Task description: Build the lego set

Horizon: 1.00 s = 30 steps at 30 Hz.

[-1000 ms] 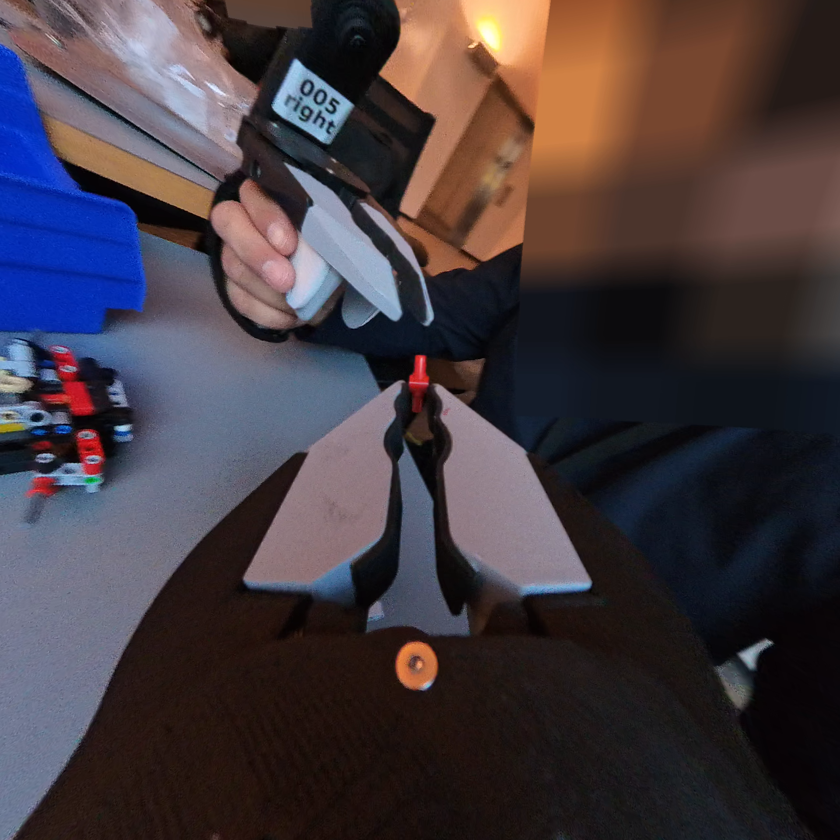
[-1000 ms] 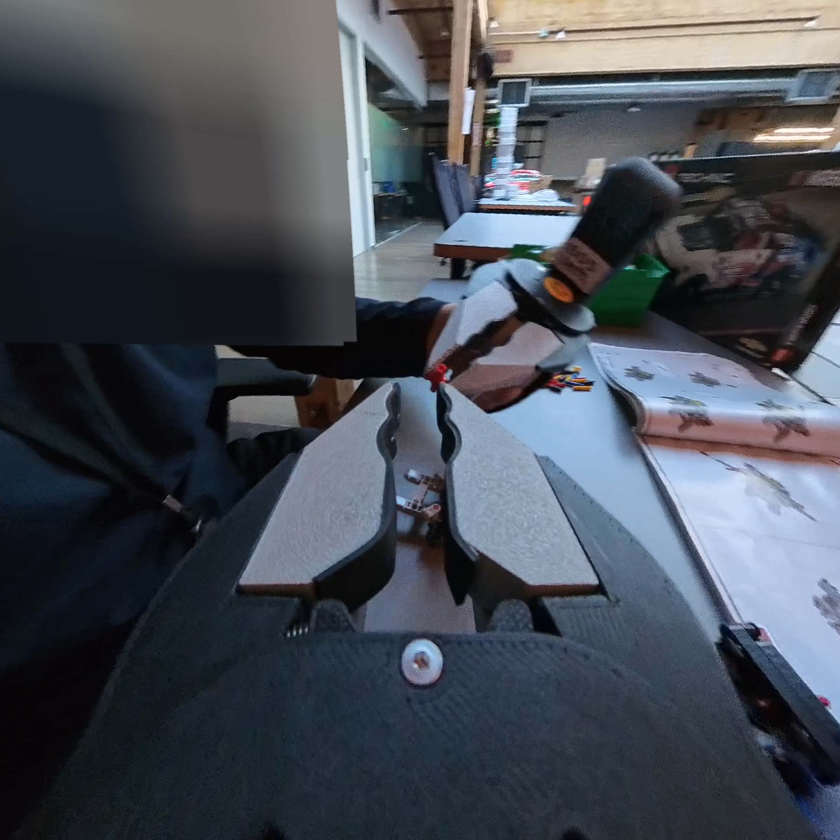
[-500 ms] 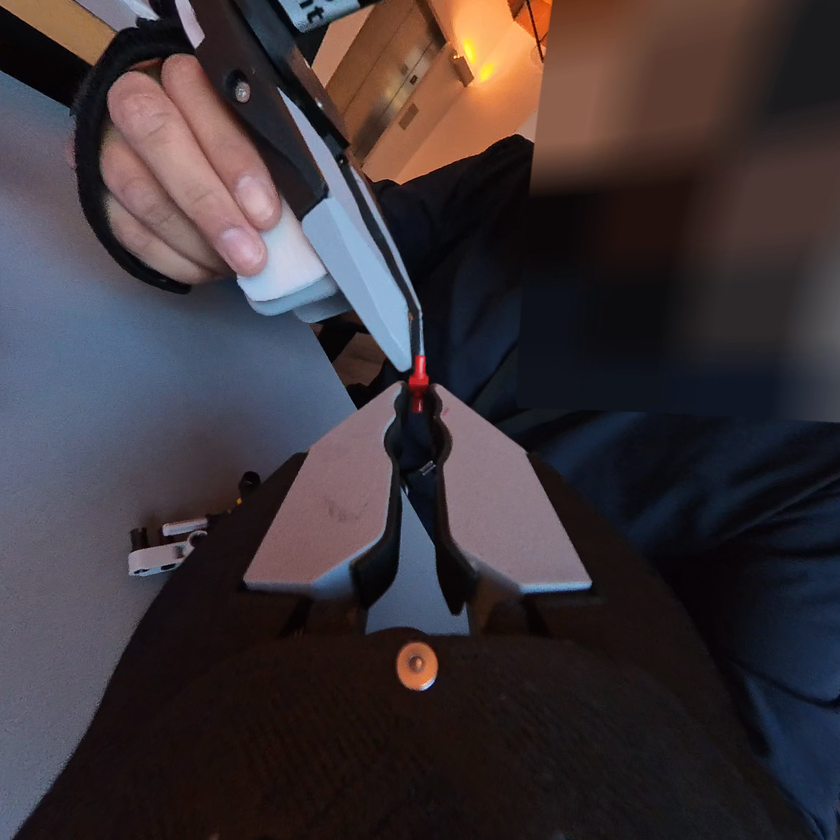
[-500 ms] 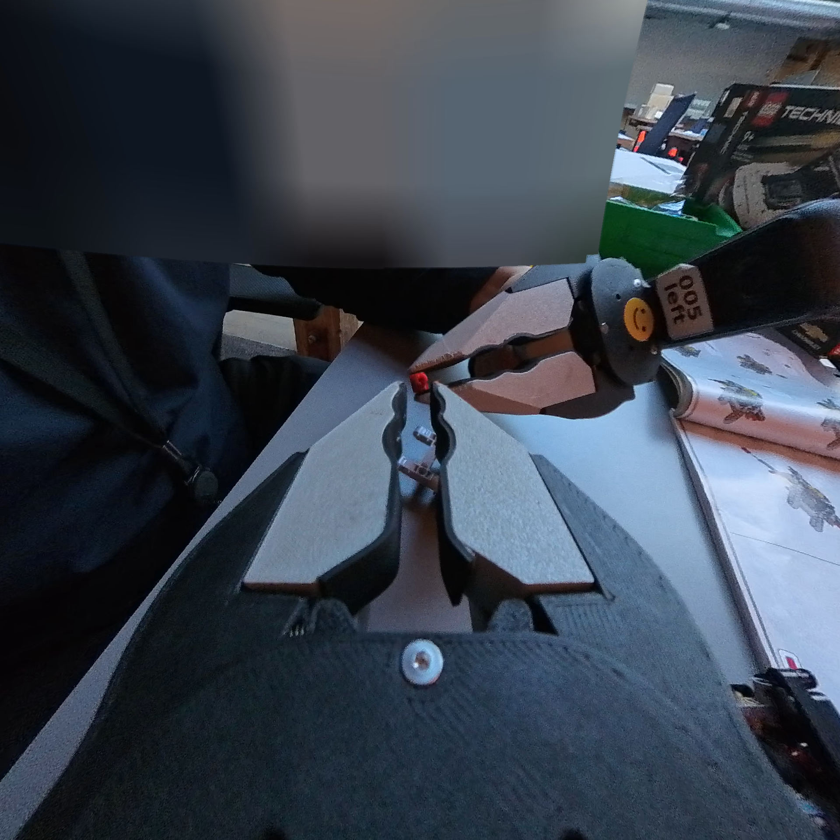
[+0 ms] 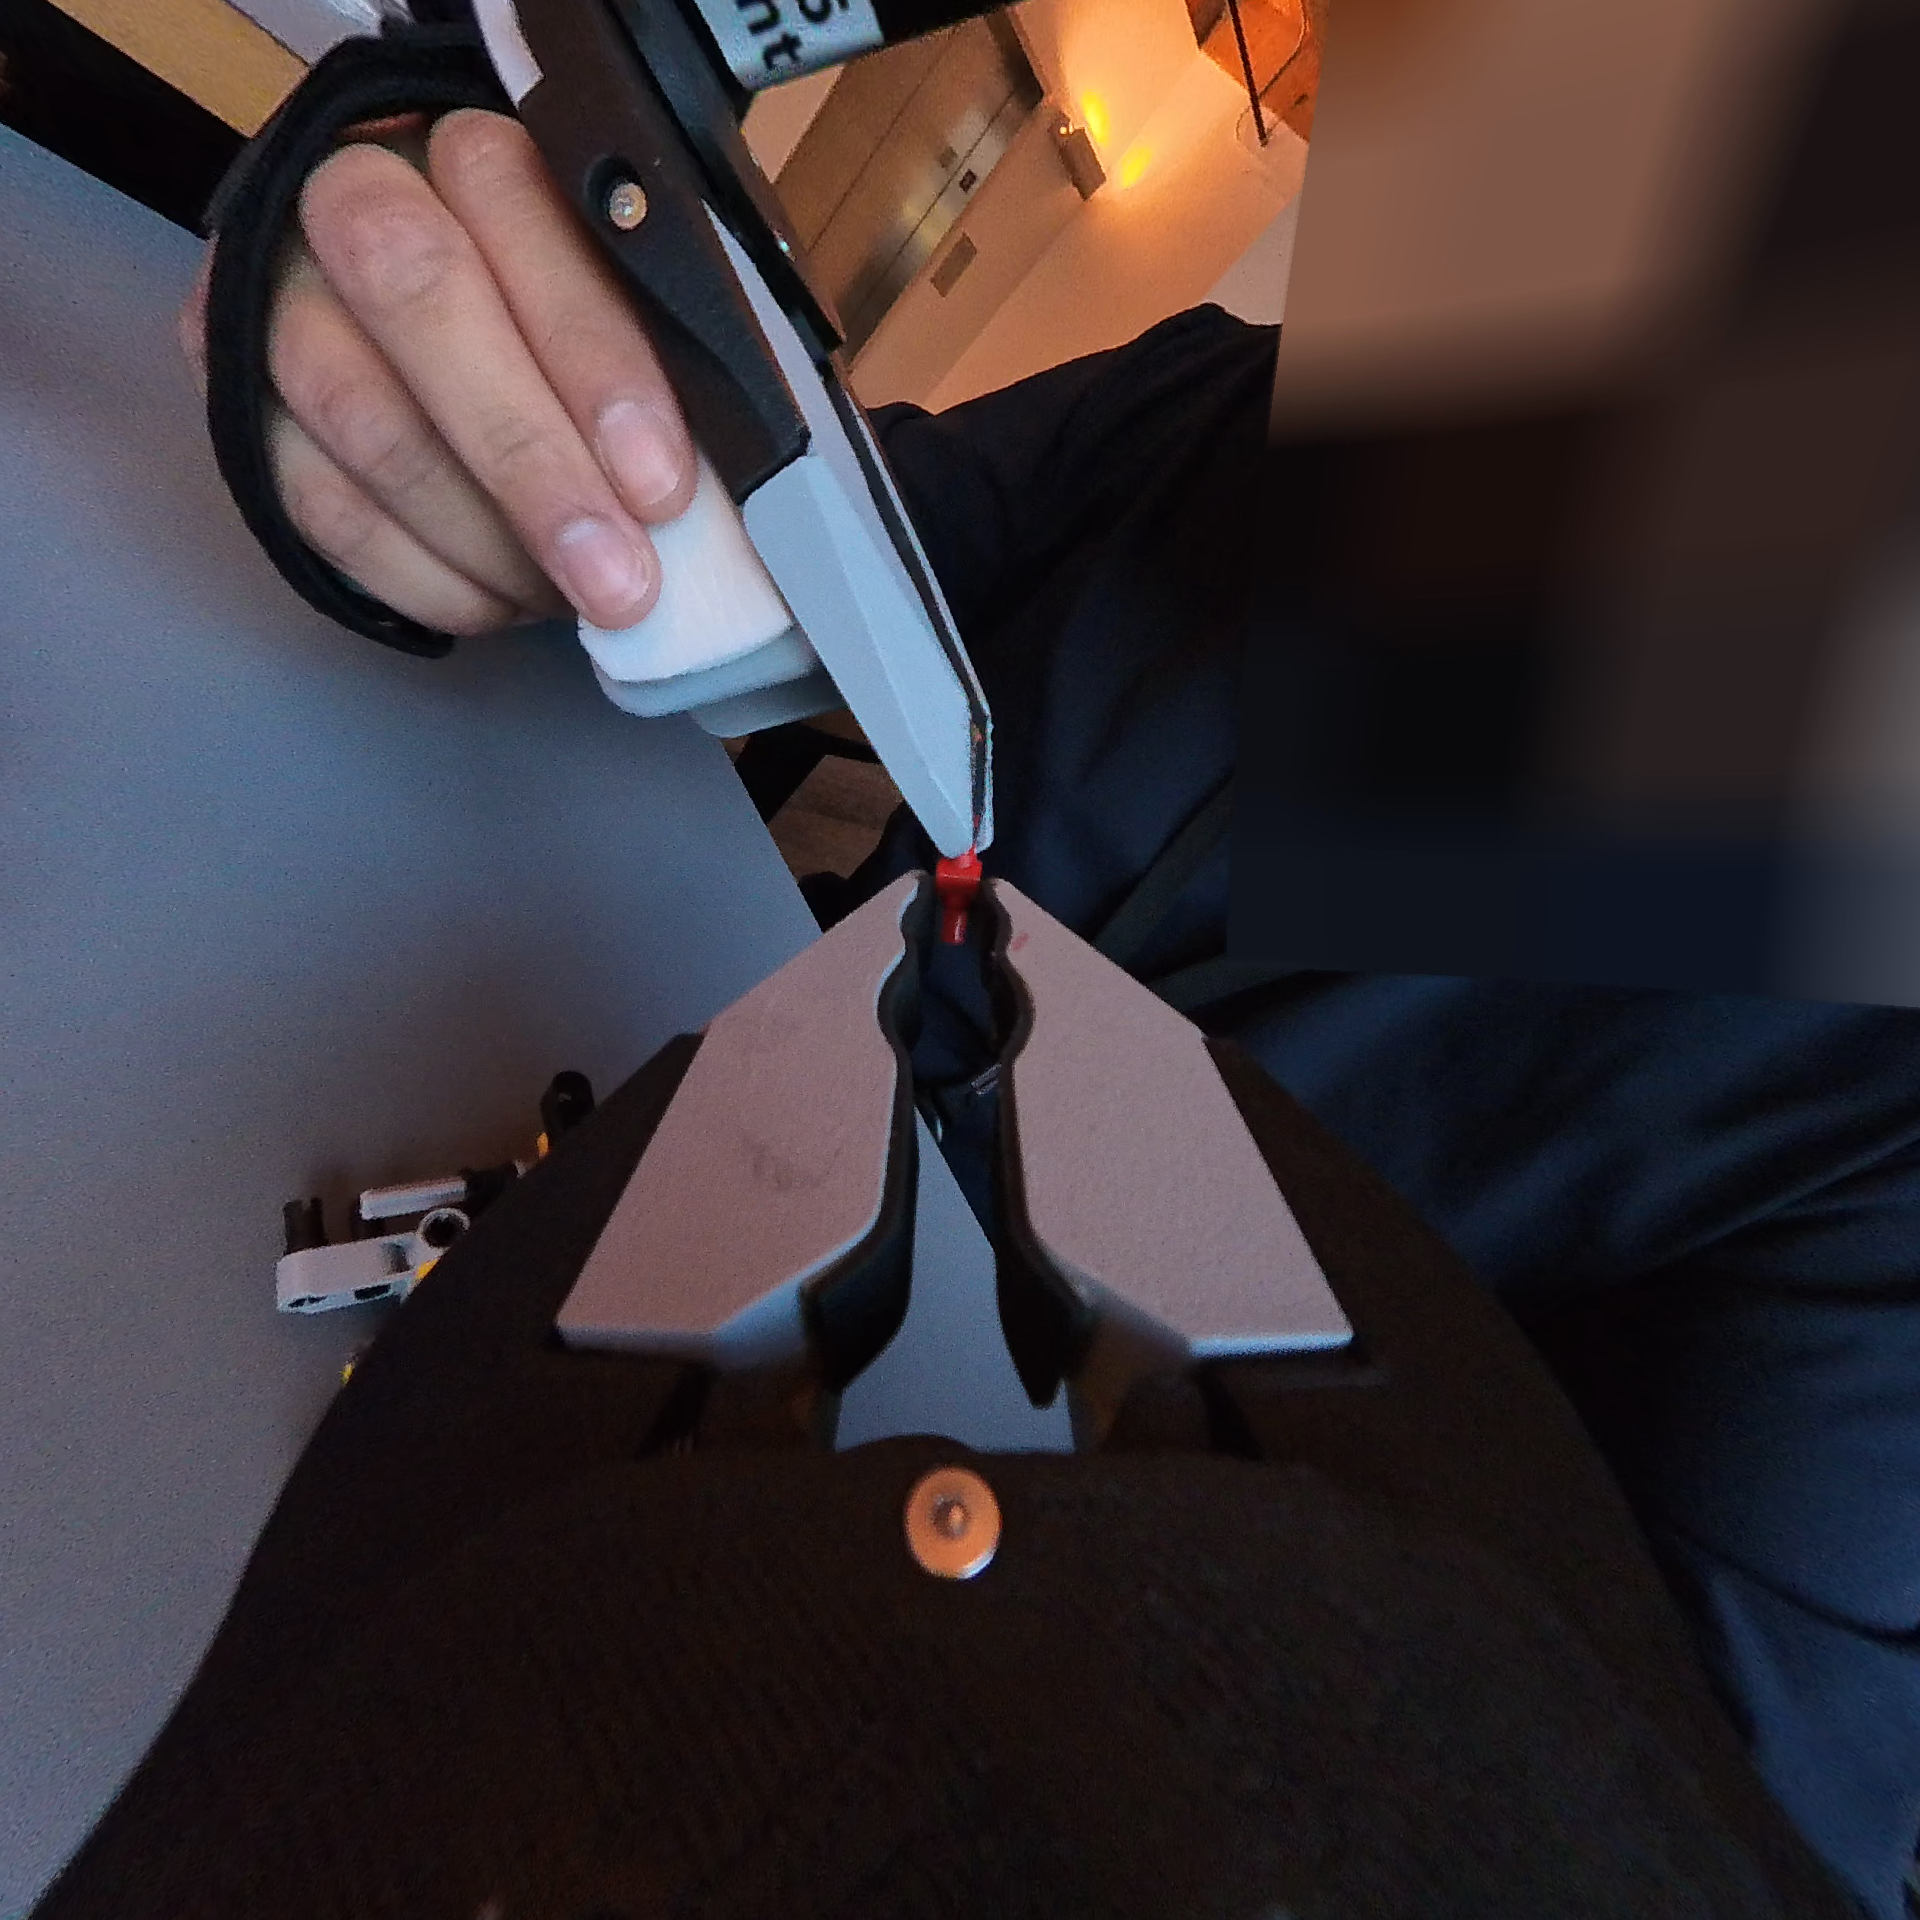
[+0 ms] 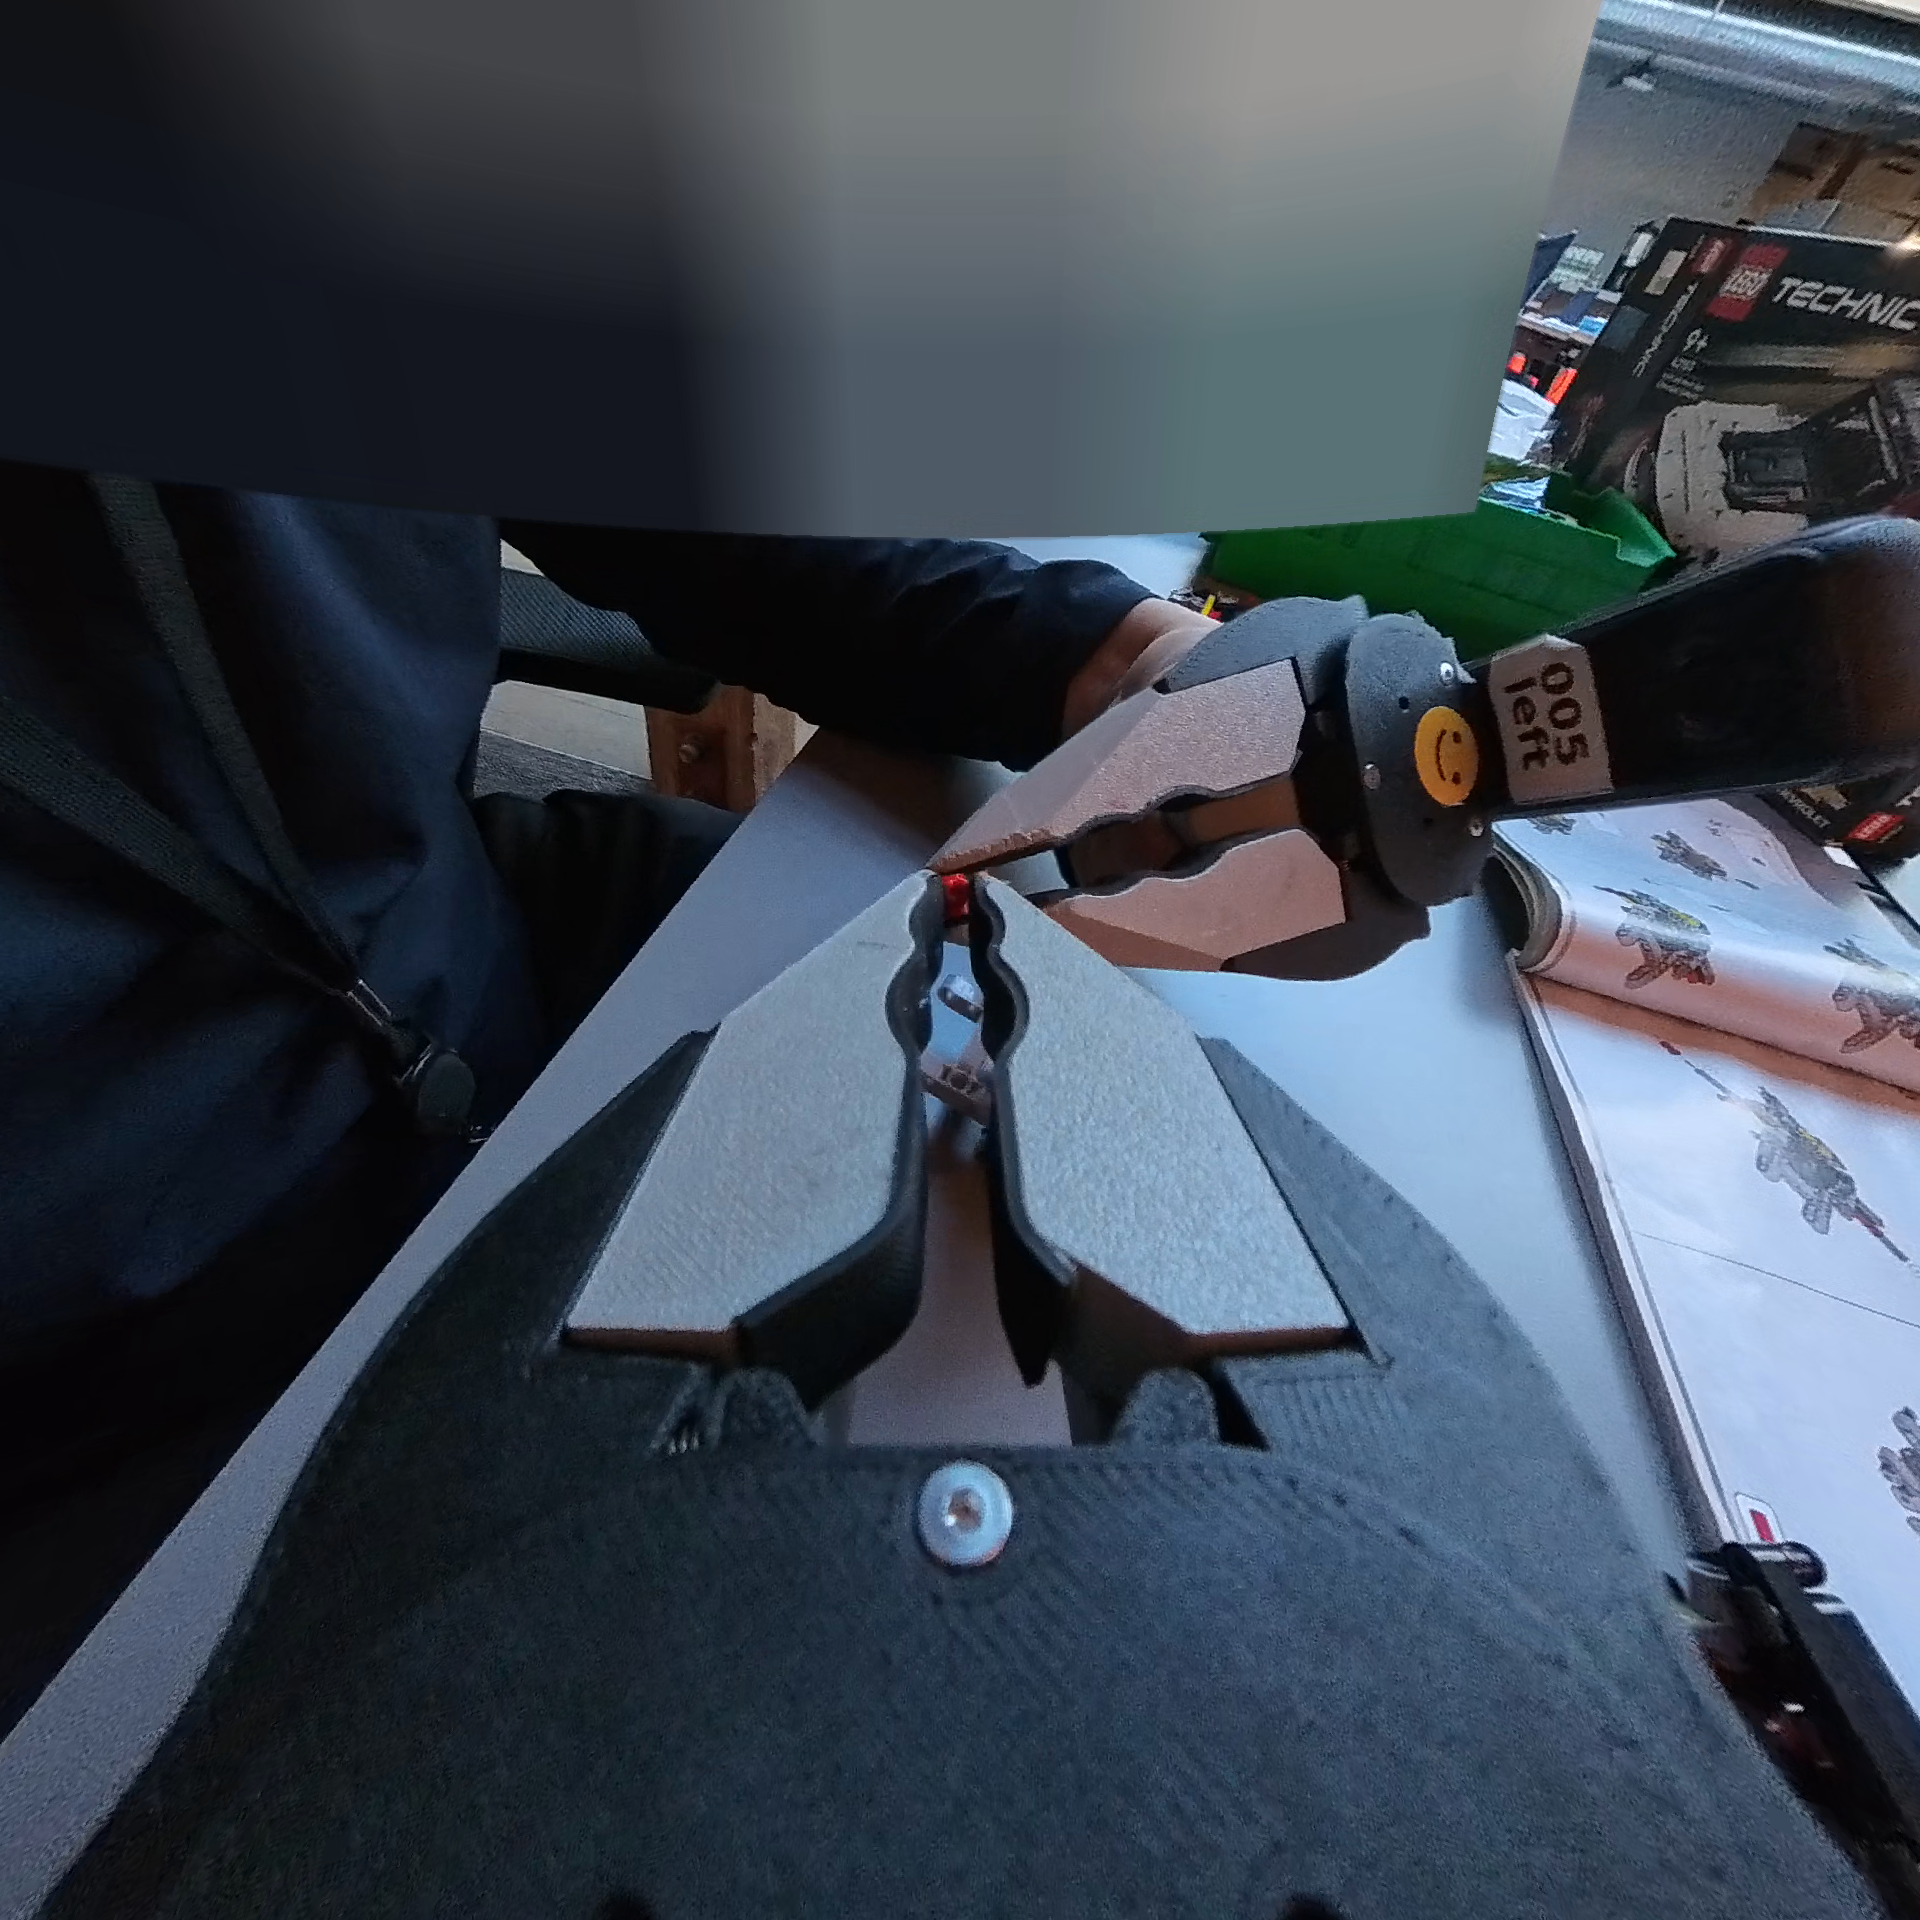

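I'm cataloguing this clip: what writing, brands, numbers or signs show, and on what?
Writing is not copied out; its places:
White label, left gripper handle: legible.
White tag, right gripper: cut off.
Black box: brand and small print.
Yellow sticker: smiley face.
Booklet: no readable print.

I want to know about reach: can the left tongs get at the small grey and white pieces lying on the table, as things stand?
Probably not yet. The left tongs are closed on a small red pin, so they are occupied, although the grey and white pieces lie uncovered on the grey table.
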Each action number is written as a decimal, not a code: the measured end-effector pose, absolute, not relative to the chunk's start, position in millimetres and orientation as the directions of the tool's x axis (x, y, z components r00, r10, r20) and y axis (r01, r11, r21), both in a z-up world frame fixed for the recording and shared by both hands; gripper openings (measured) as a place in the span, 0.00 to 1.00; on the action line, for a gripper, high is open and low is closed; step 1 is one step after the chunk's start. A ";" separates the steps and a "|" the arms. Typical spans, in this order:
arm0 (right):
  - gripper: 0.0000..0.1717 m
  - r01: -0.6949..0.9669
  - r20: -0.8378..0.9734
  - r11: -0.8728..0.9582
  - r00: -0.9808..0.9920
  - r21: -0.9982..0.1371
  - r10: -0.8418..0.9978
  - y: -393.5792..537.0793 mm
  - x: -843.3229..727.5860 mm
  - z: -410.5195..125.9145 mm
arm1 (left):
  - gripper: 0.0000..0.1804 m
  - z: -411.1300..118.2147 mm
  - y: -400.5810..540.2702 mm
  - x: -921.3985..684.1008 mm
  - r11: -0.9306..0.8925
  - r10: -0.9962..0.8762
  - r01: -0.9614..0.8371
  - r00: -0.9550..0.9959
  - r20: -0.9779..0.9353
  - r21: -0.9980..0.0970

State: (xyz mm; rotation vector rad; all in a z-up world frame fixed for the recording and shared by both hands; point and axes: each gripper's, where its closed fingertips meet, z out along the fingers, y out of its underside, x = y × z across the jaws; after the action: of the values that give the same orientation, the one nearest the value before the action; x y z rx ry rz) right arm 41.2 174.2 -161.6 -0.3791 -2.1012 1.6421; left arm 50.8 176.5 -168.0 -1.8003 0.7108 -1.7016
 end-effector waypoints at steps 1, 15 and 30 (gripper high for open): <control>0.01 -0.055 0.180 0.262 -0.858 -0.964 0.481 175.3 40.4 -161.7 | 0.03 -168.2 178.4 49.3 -0.707 -0.705 0.004 0.067 0.706 -0.707; 0.00 0.191 -0.024 0.142 -0.673 -0.971 0.739 223.8 -4.3 -177.7 | 0.03 -192.9 234.9 10.7 -0.406 -0.685 -0.236 0.718 0.124 -0.883; 0.02 0.080 0.131 0.255 -0.690 -0.964 0.711 222.2 8.1 -175.3 | 0.02 -186.5 235.1 17.7 -0.223 -0.679 -0.406 0.717 -0.158 -0.886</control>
State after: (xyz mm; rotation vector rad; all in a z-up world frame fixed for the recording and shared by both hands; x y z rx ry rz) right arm 8.1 222.2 -175.3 -0.7155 -1.9707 1.4642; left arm 17.7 235.1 -186.5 -1.8519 0.8463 -0.3189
